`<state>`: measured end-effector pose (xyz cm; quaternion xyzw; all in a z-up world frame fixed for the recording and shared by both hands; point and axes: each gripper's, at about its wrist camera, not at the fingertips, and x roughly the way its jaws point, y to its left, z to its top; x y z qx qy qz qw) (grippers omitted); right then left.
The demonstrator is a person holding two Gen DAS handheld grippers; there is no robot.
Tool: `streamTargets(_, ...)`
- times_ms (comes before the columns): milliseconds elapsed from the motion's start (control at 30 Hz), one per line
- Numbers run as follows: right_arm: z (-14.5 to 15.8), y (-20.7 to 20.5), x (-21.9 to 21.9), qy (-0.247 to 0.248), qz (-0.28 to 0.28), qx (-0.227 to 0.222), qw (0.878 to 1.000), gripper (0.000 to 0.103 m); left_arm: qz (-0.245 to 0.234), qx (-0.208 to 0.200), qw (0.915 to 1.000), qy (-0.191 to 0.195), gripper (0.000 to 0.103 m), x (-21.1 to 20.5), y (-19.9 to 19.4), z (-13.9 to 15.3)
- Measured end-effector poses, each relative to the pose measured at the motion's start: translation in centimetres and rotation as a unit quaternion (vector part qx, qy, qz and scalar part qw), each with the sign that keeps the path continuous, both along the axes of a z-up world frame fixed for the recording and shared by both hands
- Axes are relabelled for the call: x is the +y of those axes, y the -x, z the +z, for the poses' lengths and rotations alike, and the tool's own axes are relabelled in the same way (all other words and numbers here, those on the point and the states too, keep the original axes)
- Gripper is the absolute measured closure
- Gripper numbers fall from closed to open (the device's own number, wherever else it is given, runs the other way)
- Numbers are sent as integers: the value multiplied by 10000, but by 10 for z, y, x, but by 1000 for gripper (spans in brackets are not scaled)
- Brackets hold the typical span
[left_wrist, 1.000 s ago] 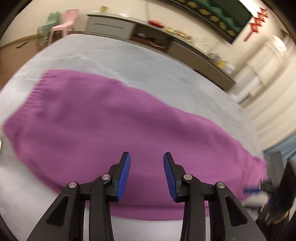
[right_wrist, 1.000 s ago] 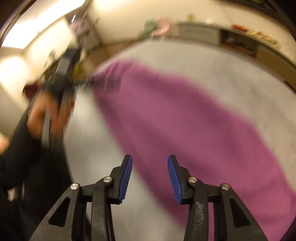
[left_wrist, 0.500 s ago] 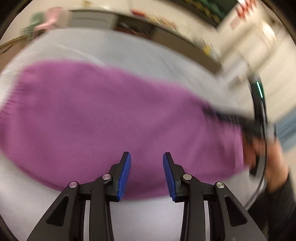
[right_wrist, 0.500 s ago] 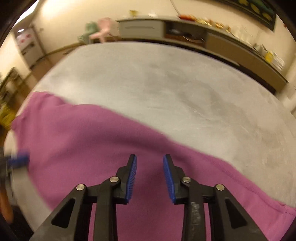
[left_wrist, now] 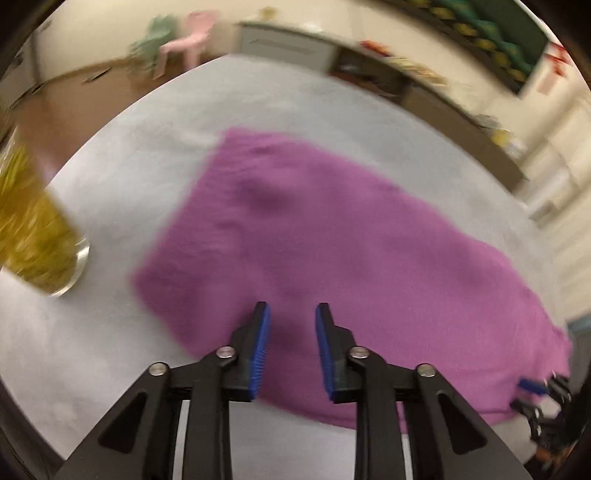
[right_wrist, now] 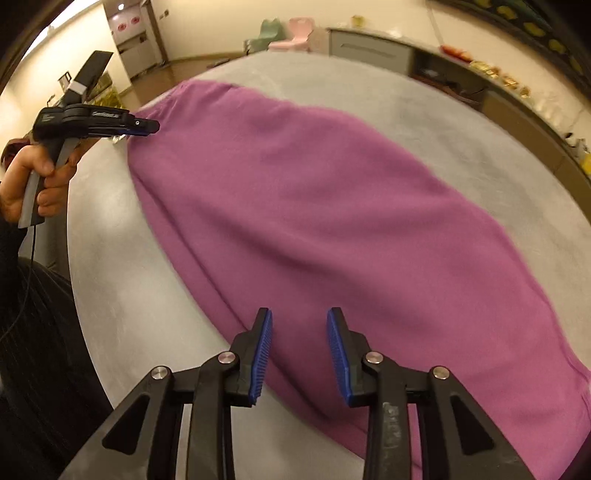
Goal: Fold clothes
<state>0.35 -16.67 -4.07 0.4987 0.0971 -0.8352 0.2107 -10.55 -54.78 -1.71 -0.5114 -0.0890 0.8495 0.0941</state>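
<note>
The purple garment lies flat and lengthwise across your grey table, its near long side close to the near edge. Your left gripper hangs over one end of it, fingers parted and holding nothing. Your right gripper hangs over the other end, likewise spread and empty. A yellow-filled glass jar stands off the garment's left end.

Cream walls enclose a room with a brown wooden floor. A pink plastic chair and a pale green one stand beside a long low grey cabinet with cluttered open shelves. A dark green board hangs above.
</note>
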Motion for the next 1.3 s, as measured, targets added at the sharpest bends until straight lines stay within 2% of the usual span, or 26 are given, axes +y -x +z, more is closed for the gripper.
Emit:
streamTargets(33, 1, -2, 6, -19, -38, 100, 9999, 54, -161, 56, 9998, -80, 76, 10, -2, 3)
streamTargets(67, 5, -5, 5, 5, -4, 175, 9998, 49, -312, 98, 9993, -152, 75, 19, -3, 5)
streamTargets(100, 10, -9, 3, 39, 46, 244, 9997, 49, -425, 85, 9989, -198, 75, 27, -4, 4)
streamTargets(233, 27, 10, -50, 59, 644, 493, 9967, 49, -803, 33, 9958, -438, 75, 54, -18, 5)
streamTargets(300, 23, 11, -74, -24, 937, 484, 9944, 49, -743, 57, 9964, -401, 74, 55, -27, 5)
streamTargets(367, 10, 22, -90, -245, 985, 326, 9943, 50, -669, -7, 9965, -503, 74, 54, -22, 1)
streamTargets(433, 3, 32, -96, -359, 874, 287, 9951, 57, -574, -75, 9968, -546, 74, 47, 2, -5)
streamTargets(467, 4, 35, -94, -309, 798, 269, 9960, 68, -510, -114, 9970, -579, 73, 42, 2, -7)
streamTargets(500, 5, 37, -92, -260, 717, 230, 9968, 88, -450, -144, 9970, -615, 73, 38, 2, -8)
streamTargets(533, 10, 37, -90, -118, 657, 197, 9976, 94, -404, -143, 9969, -665, 73, 36, 0, -8)
streamTargets(600, 22, 36, -87, 209, 547, 133, 9982, 95, -336, -108, 9959, -827, 73, 33, -3, -4)
streamTargets(700, 28, 29, -87, 383, 489, 68, 9980, 95, -330, 3, 9943, -1015, 70, 36, -2, 4)
streamTargets(767, 25, 29, -91, 204, 473, 90, 9986, 102, -364, 39, 9942, -1006, 68, 38, -1, 7)
streamTargets(933, 39, 6, -93, 350, 591, 246, 9973, 102, -399, -58, 9959, -810, 68, 38, -3, 3)
streamTargets(1033, 34, 4, -102, 64, 695, 436, 9966, 101, -311, -105, 9959, -838, 68, 36, -2, 0)
streamTargets(1133, 22, 17, -104, -95, 637, 360, 9973, 87, -384, -91, 9959, -820, 68, 42, -3, 0)
streamTargets(1200, 12, 26, -107, -300, 603, 311, 9972, 87, -477, -102, 9961, -732, 67, 48, -4, -1)
streamTargets(1267, 14, 29, -103, -256, 532, 291, 9978, 87, -526, -144, 9966, -616, 67, 52, -5, -4)
streamTargets(1300, 15, 30, -101, -226, 494, 284, 9981, 92, -537, -165, 9968, -575, 67, 53, -5, -6)
